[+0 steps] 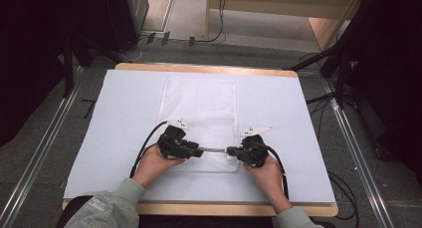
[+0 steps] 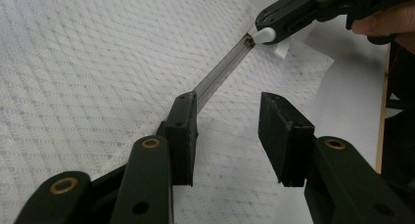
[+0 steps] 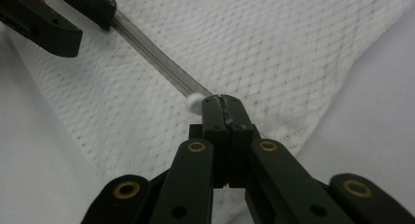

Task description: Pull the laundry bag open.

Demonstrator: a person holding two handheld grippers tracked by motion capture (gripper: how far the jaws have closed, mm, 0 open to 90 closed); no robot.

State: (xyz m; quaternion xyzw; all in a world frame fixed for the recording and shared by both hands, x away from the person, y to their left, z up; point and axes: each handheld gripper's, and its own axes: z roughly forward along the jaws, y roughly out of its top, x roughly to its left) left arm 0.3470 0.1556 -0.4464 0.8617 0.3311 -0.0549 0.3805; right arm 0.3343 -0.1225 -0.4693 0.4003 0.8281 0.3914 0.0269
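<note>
Unmarked black left gripper beside clear strip, no legible writing.

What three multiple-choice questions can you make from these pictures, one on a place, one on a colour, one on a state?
1. Where does the clear strip lie?
A. Across the near end of the white cloth
B. On the floor
C. On the bare wooden edge

2. What colour is the sheet that covers the table?
A. Red
B. Pale blue-white
C. Black

3. How do the jaws of the left gripper stand?
A. Clamped shut on the cloth
B. Apart, one beside the strip
C. Shut on a cup

Answers: 1 A, the high view shows the strip between both grippers over the cloth's near end. 2 B, it looks pale around the cloth. 3 B, a clear gap shows; the right gripper is the shut one, at the strip's end.
</note>
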